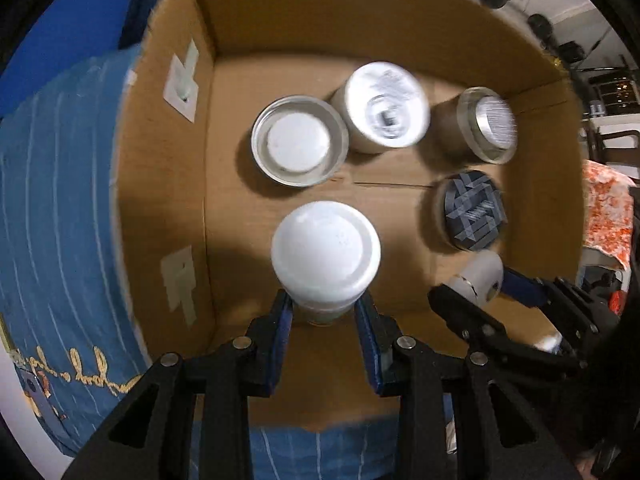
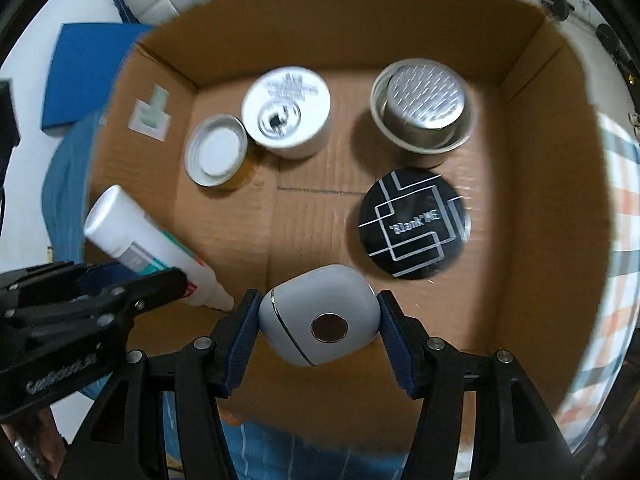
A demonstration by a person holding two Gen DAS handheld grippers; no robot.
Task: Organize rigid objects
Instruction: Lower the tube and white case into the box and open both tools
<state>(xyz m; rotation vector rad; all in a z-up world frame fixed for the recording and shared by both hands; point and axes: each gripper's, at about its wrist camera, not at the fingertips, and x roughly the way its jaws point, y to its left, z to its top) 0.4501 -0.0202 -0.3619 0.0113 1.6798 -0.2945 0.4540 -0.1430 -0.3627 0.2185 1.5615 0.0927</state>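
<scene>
An open cardboard box lies below both grippers. My left gripper is shut on a white bottle, held over the box's near left part; the bottle also shows in the right wrist view. My right gripper is shut on a rounded white case with a dark round spot, held over the box's near middle. In the left wrist view the case sits at the right.
On the box floor stand a white tin, an upturned metal lid, a silver-lidded jar and a black patterned round tin. Blue cloth lies left of the box.
</scene>
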